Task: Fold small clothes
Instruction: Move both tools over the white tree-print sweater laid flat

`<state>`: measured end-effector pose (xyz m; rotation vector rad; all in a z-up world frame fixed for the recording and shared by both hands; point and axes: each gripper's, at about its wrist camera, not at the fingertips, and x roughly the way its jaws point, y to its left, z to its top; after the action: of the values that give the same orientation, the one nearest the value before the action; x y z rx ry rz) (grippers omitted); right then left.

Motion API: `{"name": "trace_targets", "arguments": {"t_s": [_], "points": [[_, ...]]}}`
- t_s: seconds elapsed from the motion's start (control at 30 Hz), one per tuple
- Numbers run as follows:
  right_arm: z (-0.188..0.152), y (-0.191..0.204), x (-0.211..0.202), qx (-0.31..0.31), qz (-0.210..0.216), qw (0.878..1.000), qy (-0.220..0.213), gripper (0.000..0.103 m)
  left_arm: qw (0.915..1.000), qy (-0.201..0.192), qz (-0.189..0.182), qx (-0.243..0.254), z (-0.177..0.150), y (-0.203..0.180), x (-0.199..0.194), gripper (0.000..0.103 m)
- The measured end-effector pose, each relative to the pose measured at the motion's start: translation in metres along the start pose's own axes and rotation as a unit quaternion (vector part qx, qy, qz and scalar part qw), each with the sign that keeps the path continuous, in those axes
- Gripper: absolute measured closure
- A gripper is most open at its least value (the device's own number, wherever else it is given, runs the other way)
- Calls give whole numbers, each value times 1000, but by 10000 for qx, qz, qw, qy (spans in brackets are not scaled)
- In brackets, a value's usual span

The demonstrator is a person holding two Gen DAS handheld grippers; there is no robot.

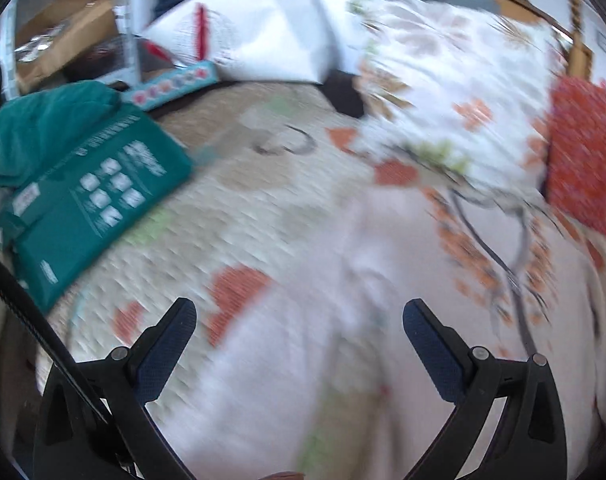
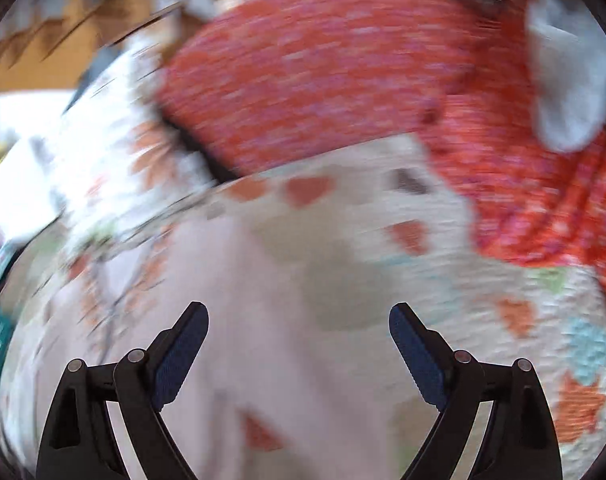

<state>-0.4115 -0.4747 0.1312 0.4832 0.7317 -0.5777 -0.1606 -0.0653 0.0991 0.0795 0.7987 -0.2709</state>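
Note:
A pale pink small garment (image 1: 303,320) lies flat on the patterned quilt (image 1: 239,200); both views are motion-blurred. My left gripper (image 1: 299,312) is open and empty just above the garment. In the right wrist view the same pale garment (image 2: 239,320) lies under my right gripper (image 2: 299,316), which is open and empty, with the quilt (image 2: 503,280) to its right.
A teal package (image 1: 91,196) and teal cloth (image 1: 43,124) lie at the left. A floral pillow (image 1: 463,92) and a red patterned cloth (image 1: 587,156) are at the right. The red cloth (image 2: 323,72) fills the far side in the right wrist view. White bags (image 1: 263,28) are behind.

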Motion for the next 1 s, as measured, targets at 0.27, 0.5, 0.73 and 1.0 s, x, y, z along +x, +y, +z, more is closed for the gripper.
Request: {"name": "trace_targets", "arguments": {"t_s": [0.27,0.5,0.73,1.0], "points": [[-63,80,65,-792,683,9878,1154,18,9947,606,-248,798,-54,-64,30,0],[-81,80,82,-1125,422,9840,1316,17,9886,1201,-270,865,-79,-71,62,0],[-86,96,88,-1475,210,9815,1200,6,9904,1091,-239,811,-85,-68,58,0],[-86,97,89,-1478,190,9817,1184,3,9918,975,-259,781,-86,-68,60,0]]}}
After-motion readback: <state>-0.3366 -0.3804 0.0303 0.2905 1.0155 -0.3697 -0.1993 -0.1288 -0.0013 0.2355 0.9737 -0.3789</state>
